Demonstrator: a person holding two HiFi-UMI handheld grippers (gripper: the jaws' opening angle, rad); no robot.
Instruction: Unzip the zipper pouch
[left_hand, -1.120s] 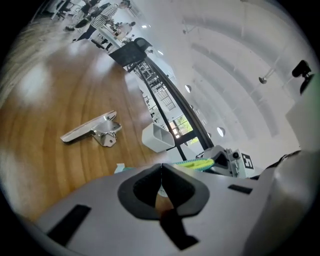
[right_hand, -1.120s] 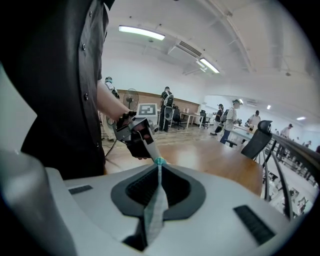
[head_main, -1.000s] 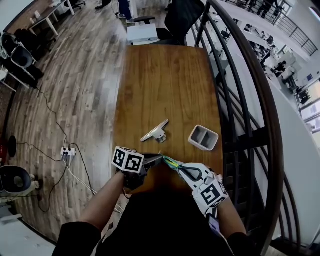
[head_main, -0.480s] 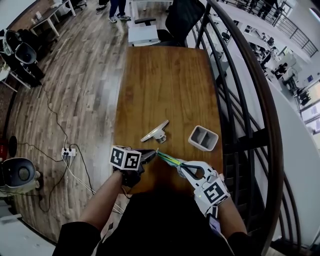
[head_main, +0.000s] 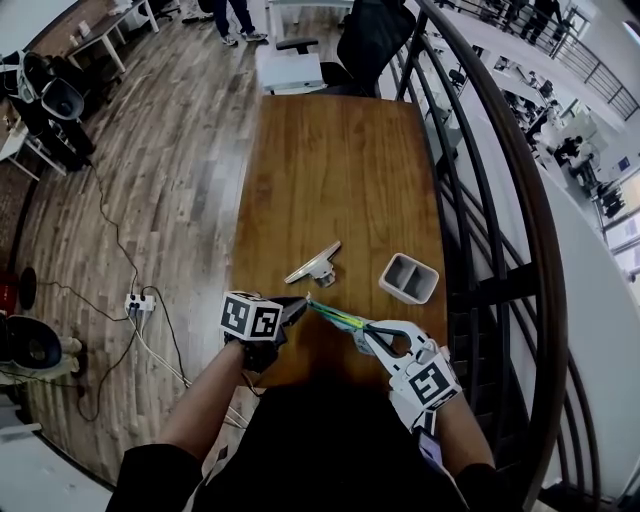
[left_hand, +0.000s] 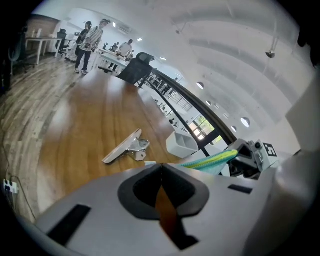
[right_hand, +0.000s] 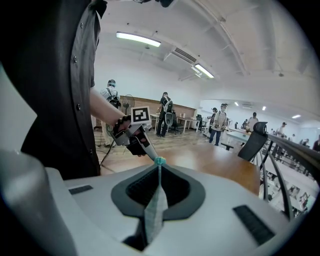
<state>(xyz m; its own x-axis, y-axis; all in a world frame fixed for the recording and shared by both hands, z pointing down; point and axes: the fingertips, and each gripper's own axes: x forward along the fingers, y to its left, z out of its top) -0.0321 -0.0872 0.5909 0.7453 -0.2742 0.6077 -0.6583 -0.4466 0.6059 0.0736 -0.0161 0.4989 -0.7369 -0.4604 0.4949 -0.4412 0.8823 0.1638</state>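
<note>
Head view, with both gripper views. One wooden table (head_main: 330, 170) is shown from above, with one black office chair (head_main: 370, 30) at its far end and a dark railing (head_main: 520, 200) along its right side.

Two hand-held grippers are seen at the near edge, each carrying one marker cube.
(a) The left gripper (head_main: 300, 306) is shown with its jaws together, pinched on the far end of the one zipper pouch (head_main: 335, 316). Which part of that end is pinched cannot be made out.
(b) The right gripper (head_main: 362, 331) is shown with its jaws clamped on the near end of the pouch. In the right gripper view a thin teal edge of fabric is caught between them.

The pouch is held off the table as a narrow strip in teal, green and yellow, stretched between the two grippers above the near edge of the table.

Two loose items are seen on the table beyond the grippers, apart from each other. One is a silver clip (head_main: 313, 264), lying just beyond the left gripper. The other is a grey tray (head_main: 396, 287), divided into two compartments, lying beyond the right gripper.
</note>
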